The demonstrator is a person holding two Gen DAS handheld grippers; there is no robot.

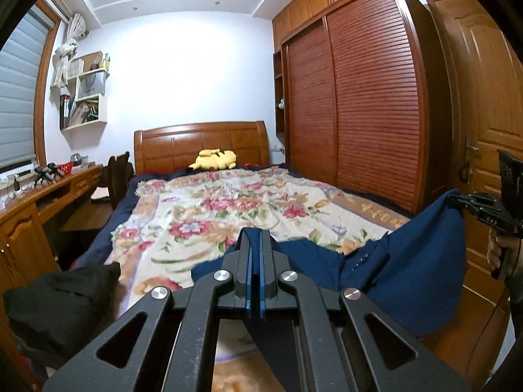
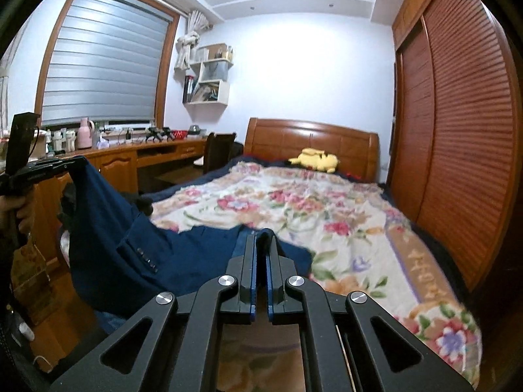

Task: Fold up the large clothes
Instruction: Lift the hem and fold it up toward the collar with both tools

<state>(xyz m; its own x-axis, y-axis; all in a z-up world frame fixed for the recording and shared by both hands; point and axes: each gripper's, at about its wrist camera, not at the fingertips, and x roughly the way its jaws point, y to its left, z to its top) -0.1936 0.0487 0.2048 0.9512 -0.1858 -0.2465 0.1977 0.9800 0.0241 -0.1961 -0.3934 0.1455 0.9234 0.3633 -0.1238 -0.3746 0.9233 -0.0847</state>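
We see both grippers, left gripper [image 1: 256, 238] and right gripper [image 2: 261, 236], clamped on the blue jacket [image 1: 425, 261]; only the left view shows the door [image 1: 483, 98]; floral blanket [image 2: 310, 209] lies open beyond.

A floral blanket [image 1: 228, 209] and yellow plush [image 1: 214, 159] cover the bed [image 1: 199, 140].

This is a bedroom in a home. A bed [image 1: 196, 215] with a wooden headboard [image 1: 201, 143] and a flowered blanket [image 2: 294, 215] fills the middle, with a yellow plush toy [image 1: 214, 158] lying at its head. Along one side of the bed stands a tall wooden wardrobe [image 1: 353, 104] with slatted sliding doors. On the other side of the bed runs a wooden surface [image 2: 147, 153] under a window with a lowered blind [image 2: 104, 65], and white wall shelves [image 2: 209, 78] with books hang near the head of the bed.
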